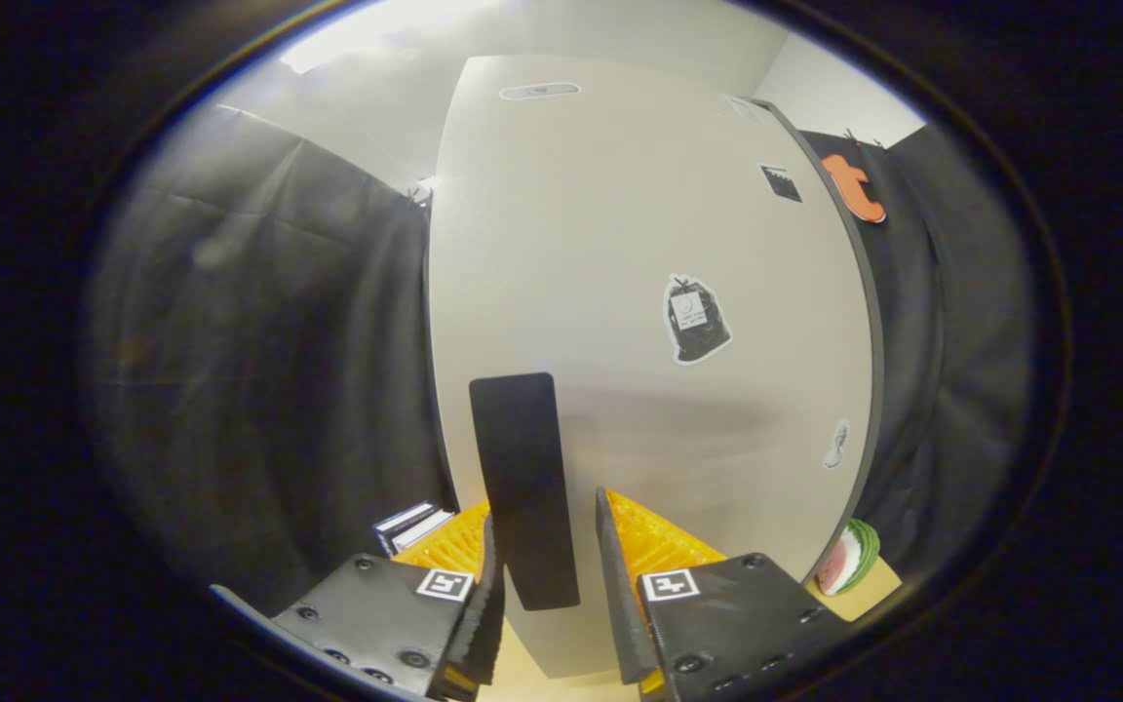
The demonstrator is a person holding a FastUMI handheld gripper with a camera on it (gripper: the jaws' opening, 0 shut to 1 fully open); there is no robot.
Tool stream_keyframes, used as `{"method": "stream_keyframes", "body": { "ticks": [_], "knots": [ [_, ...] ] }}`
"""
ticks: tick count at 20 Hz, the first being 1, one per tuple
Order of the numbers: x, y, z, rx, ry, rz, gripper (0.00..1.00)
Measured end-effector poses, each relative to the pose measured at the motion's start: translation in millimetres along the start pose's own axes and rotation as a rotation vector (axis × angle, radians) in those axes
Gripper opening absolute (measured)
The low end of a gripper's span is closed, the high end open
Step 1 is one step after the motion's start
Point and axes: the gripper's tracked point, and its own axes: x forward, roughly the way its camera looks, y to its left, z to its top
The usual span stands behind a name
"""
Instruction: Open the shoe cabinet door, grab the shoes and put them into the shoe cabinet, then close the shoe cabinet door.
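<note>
The shoe cabinet's white door stands upright right in front of me, with several small stickers on it. A flat black vertical handle is mounted low on the door's left half. My gripper straddles the handle's lower part. The left finger lies against the handle's left edge. A narrow gap shows between the right finger and the handle's right edge, so the jaws are open around it. A dark grey edge runs down the door's right side.
Black cloth hangs on both sides of the cabinet. A small stack of dark and white boxes sits low to the left of the door. A watermelon-slice object lies at the cabinet's lower right on a light wooden surface.
</note>
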Motion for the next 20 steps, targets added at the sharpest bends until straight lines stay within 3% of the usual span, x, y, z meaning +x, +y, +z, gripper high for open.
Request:
{"method": "stream_keyframes", "body": {
  "ticks": [12, 20],
  "knots": [
    [42.0, -1.9, -1.7, -0.008, -0.038, -0.166, 0.49],
    [50.9, 0.3, -4.6, -0.024, -0.031, -0.183, 0.50]
  ]
}}
